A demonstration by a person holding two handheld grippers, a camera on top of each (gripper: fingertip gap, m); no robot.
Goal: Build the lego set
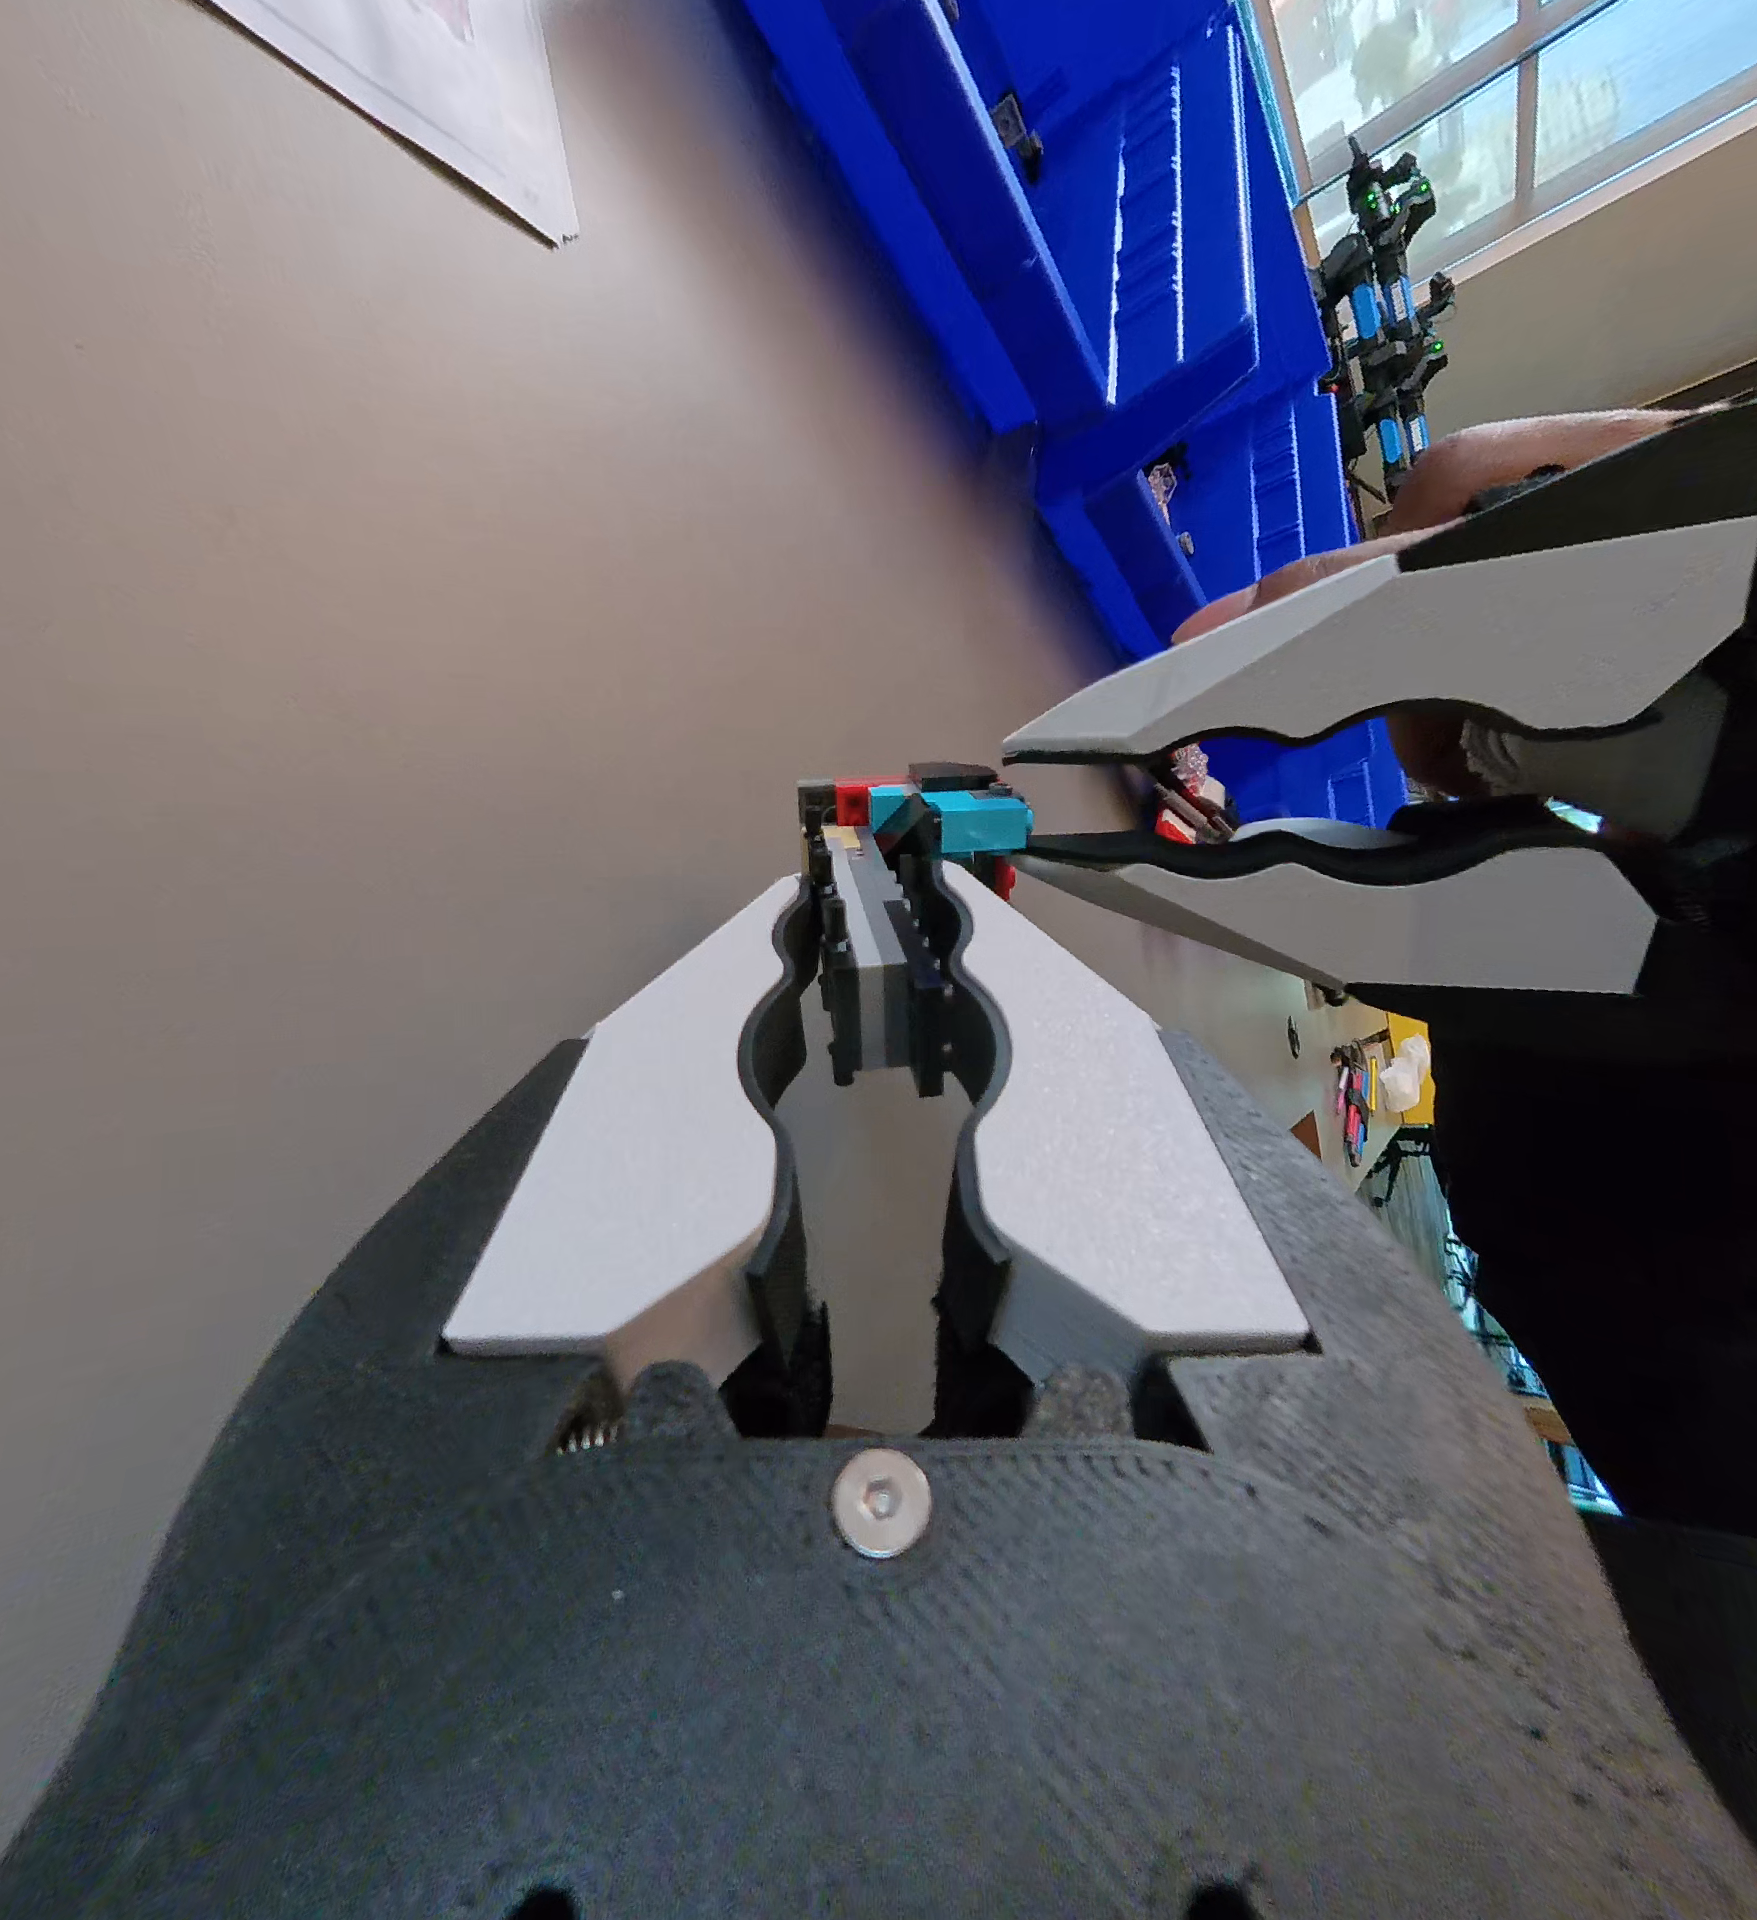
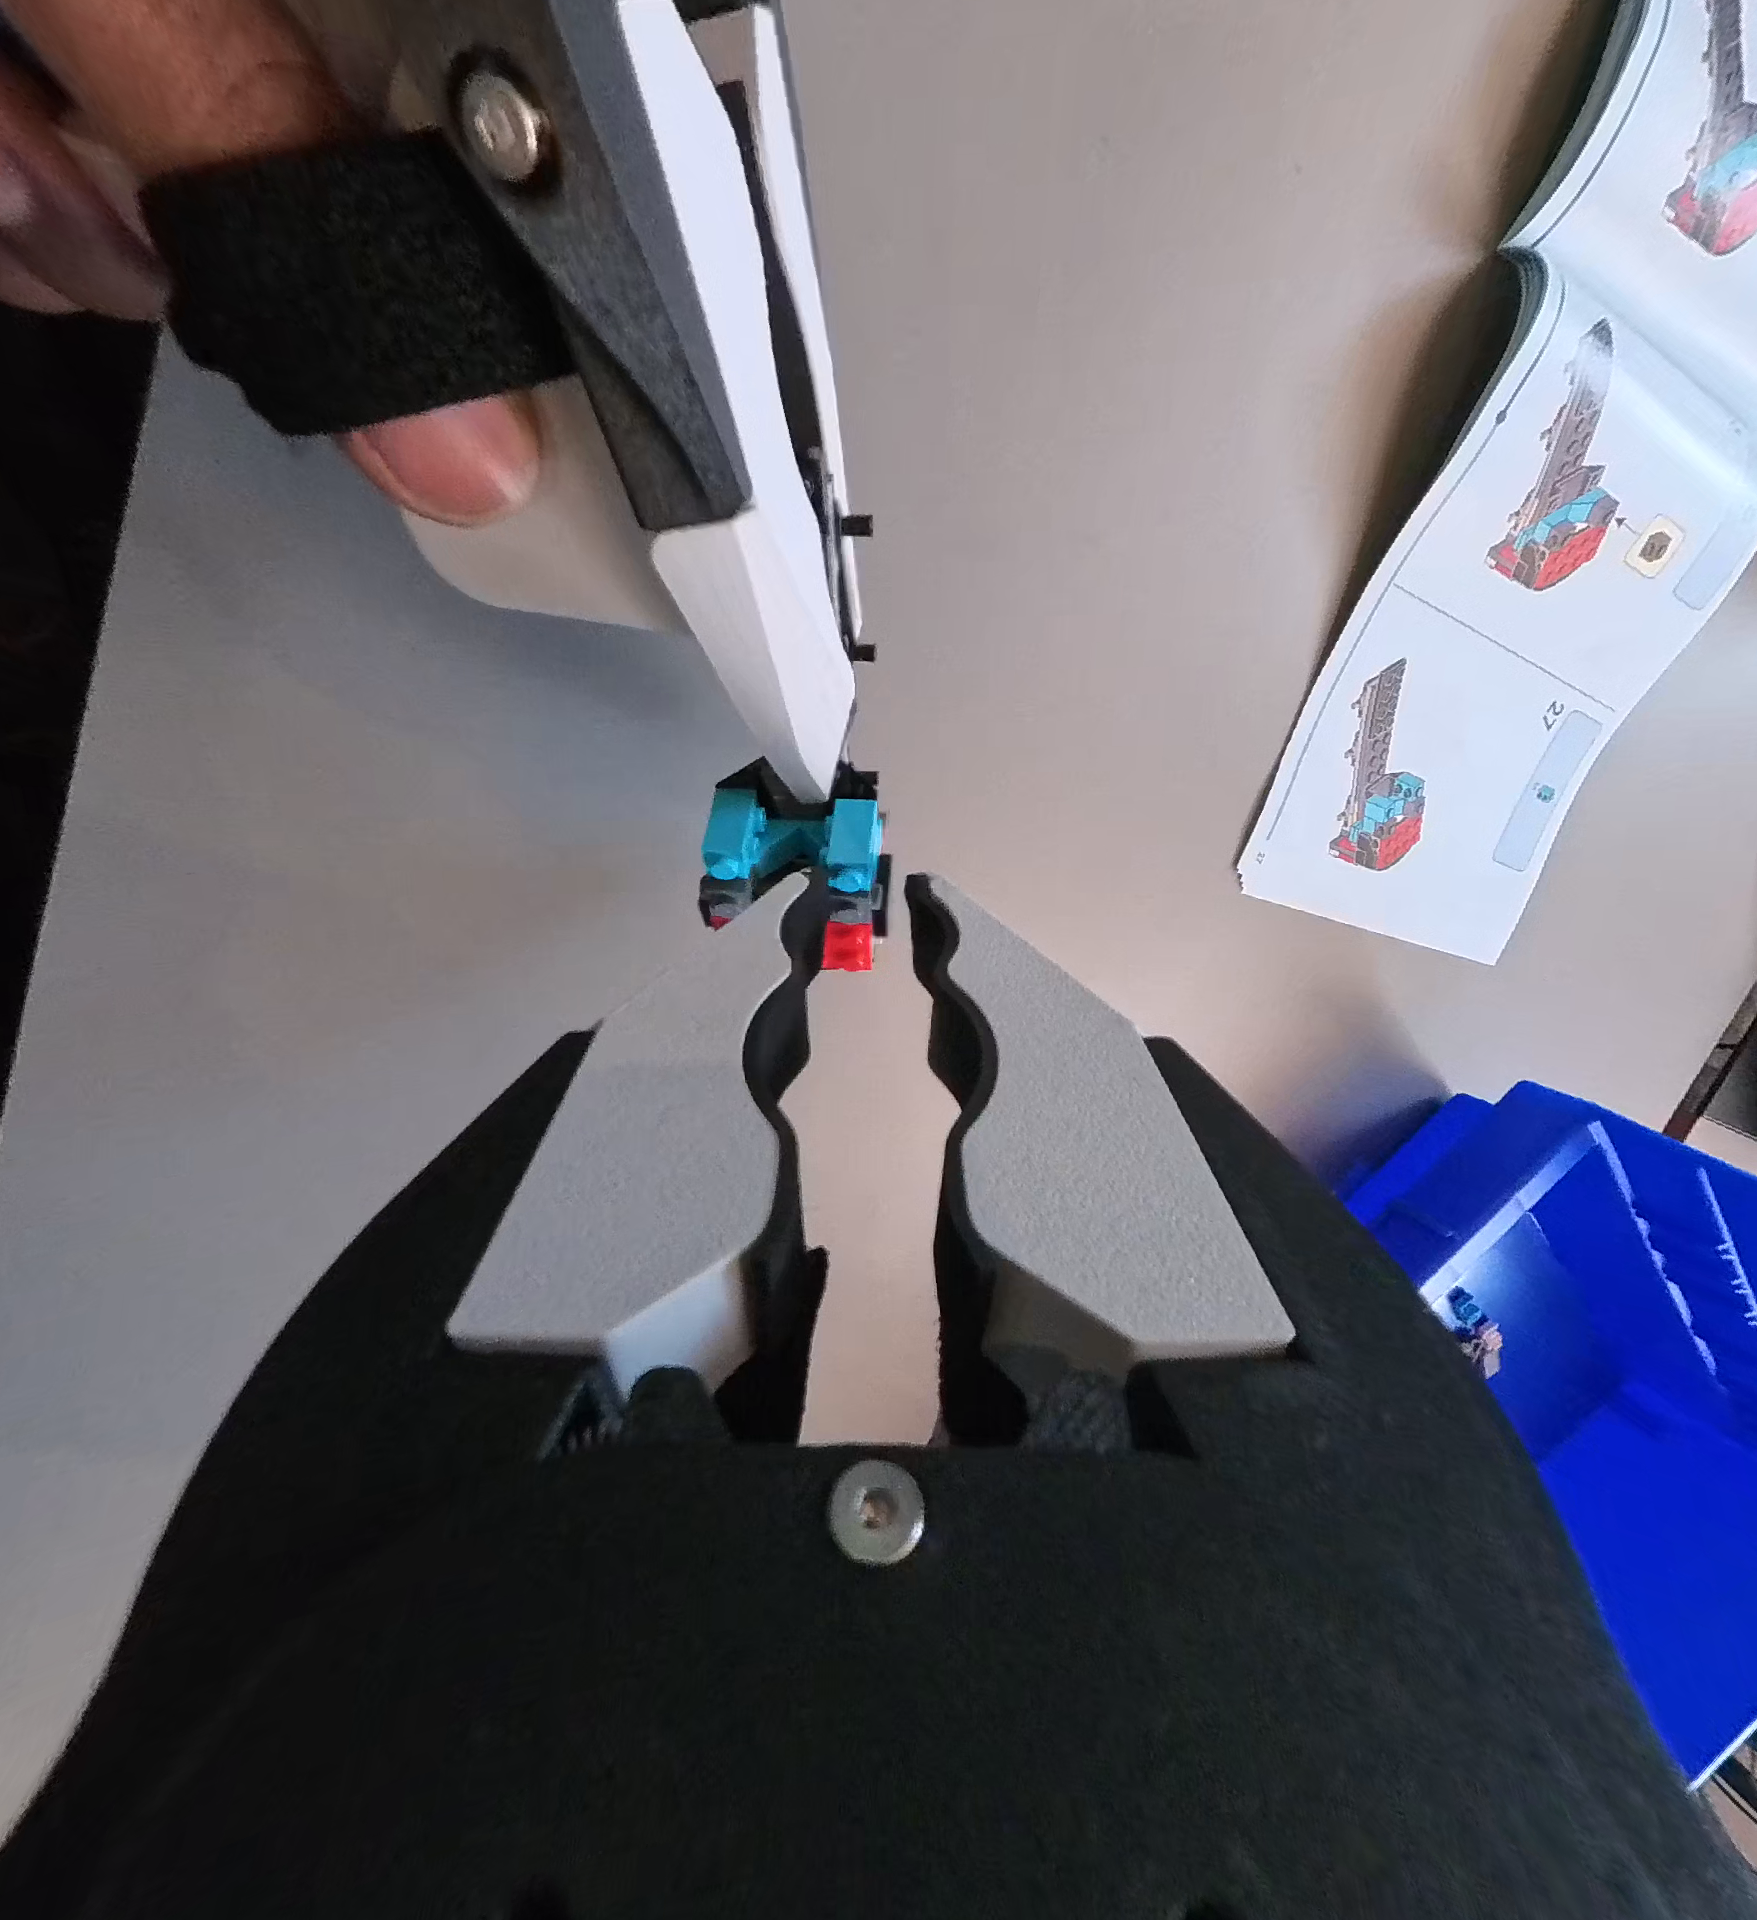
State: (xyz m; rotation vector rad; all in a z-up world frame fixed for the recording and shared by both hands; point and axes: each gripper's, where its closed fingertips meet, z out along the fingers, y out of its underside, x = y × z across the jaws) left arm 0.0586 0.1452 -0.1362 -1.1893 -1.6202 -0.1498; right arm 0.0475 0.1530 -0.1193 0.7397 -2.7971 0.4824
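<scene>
My left gripper (image 1: 879, 883) is shut on a partly built lego model (image 1: 884, 966). It grips the model's long grey and black part. Teal, red and black bricks (image 1: 941, 816) stick out past its fingertips. My right gripper (image 1: 1014, 805) comes in from the right, open, its tips on either side of the teal end. In the right wrist view the right gripper (image 2: 858, 894) is open, with the model's red and teal end (image 2: 832, 873) at its tips, and the left gripper (image 2: 801, 727) comes down from above holding the model.
An open instruction booklet (image 2: 1476, 623) lies on the beige table (image 2: 1113, 416) at the right. A blue parts bin (image 2: 1632, 1299) with a few small pieces stands at the lower right, and it also shows in the left wrist view (image 1: 1113, 260). A person's hand (image 2: 438, 457) holds the left gripper. Only a small space, under 4 cm, lies between the two pairs of fingers.
</scene>
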